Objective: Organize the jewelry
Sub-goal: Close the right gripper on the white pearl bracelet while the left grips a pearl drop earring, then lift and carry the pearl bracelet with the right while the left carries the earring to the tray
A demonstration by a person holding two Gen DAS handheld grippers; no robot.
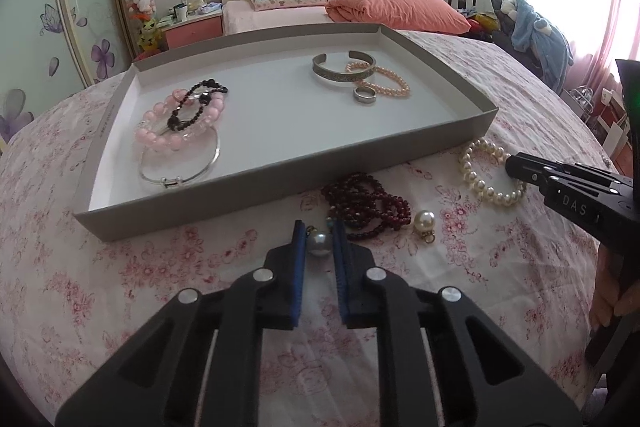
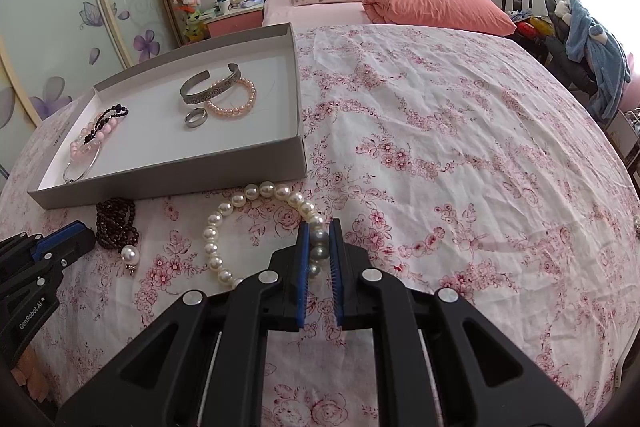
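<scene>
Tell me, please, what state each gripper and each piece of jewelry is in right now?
left gripper: shut on a pearl earring.
right gripper: shut on the white pearl bracelet.
dark red bead string: loose on the bedspread, outside the tray.
second pearl earring: loose on the bedspread.
tray: open, holding bracelets and a ring.

Tray (image 1: 280,163) on bedspread (image 2: 440,147); pearl bracelet (image 2: 256,193) and bead strand (image 1: 366,203) lie before it.
</scene>
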